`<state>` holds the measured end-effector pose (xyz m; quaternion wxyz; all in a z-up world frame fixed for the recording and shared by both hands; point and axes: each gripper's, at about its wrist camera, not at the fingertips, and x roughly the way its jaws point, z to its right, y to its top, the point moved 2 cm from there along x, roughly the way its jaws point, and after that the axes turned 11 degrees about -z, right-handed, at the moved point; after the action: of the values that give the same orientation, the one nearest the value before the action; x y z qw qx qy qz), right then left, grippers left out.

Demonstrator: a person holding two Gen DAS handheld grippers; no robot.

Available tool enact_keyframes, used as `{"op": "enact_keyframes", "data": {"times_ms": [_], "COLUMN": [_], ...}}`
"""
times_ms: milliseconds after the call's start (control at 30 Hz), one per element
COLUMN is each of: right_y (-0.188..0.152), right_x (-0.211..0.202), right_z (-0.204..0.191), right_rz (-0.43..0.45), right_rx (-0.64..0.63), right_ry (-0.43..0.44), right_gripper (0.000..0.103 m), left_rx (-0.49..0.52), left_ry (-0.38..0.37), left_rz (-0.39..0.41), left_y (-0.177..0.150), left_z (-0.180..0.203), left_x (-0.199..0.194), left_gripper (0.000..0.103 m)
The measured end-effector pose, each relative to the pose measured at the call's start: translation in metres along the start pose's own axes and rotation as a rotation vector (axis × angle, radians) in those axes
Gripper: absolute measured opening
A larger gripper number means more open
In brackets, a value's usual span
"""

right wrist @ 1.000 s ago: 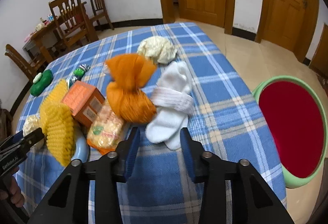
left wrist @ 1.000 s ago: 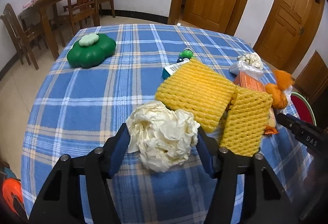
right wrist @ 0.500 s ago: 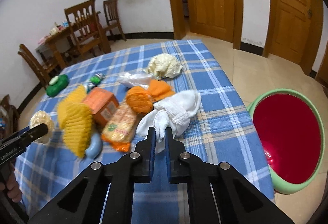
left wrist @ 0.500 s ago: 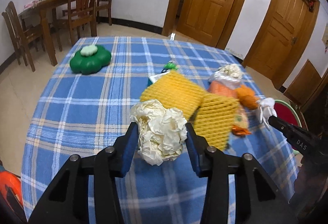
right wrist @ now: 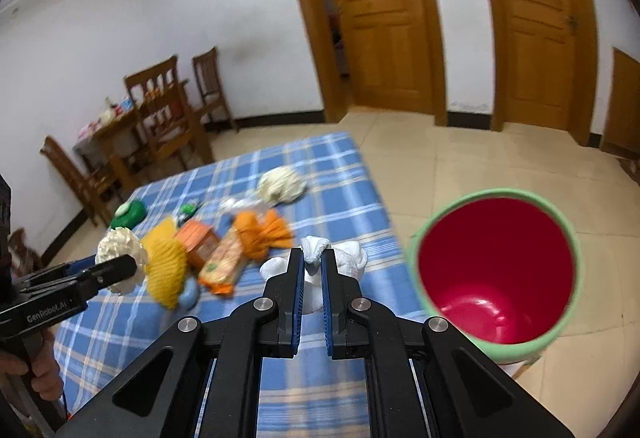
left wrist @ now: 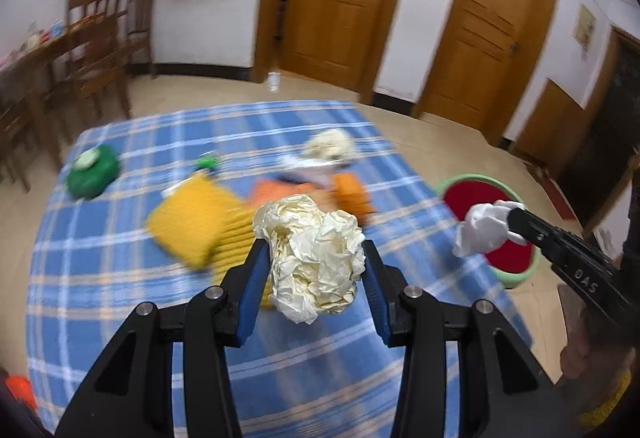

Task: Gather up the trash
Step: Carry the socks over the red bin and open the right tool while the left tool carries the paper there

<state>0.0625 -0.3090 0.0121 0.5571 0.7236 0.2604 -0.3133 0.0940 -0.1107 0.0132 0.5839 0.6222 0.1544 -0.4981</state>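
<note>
Left gripper (left wrist: 314,266) clamped on the crumpled paper ball (left wrist: 312,254); right gripper (right wrist: 312,270) clamped on the white sock (right wrist: 316,258). Both, on the table (left wrist: 120,278) a second earlier, were now lifted clear (sock nearest the bin (right wrist: 496,266)), ready for dropping in.

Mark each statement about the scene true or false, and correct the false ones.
1. The left claw is shut on a crumpled paper ball. True.
2. The right claw hangs empty. False: it is shut on a white sock.
3. The bin is red inside with a green rim. True.
4. The bin stands on the table. False: it stands on the floor beside it.
5. A second paper ball lies near the table's far end. True.
6. The tablecloth is plain red. False: it is blue plaid.
</note>
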Motion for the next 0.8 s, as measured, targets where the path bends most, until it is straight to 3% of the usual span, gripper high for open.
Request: {"op": "enact_keyframes", "data": {"times_ms": [400, 633, 800], "right_y": [-0.013, -0.023, -0.025], "right_x": [0.001, 0.013, 0.017], "right_z": [0.096, 0.148, 0.167], "right_rz": [0.018, -0.011, -0.009], "right_rx": [0.161, 0.274, 0.331], "right_ry": [-0.089, -0.123, -0.105], "right_gripper": [0.008, 0.008, 0.015], "left_rx": [0.218, 0.286, 0.318], "left_ry": [-0.086, -0.120, -0.132], "left_rz": [-0.067, -0.111, -0.132], "left_y": [0.029, 0.037, 0.043], "left_z": [0.115, 0.158, 0.178], "left_x": [0.060, 0.094, 0.116], "left_gripper": [0.046, 0.046, 0.046]}}
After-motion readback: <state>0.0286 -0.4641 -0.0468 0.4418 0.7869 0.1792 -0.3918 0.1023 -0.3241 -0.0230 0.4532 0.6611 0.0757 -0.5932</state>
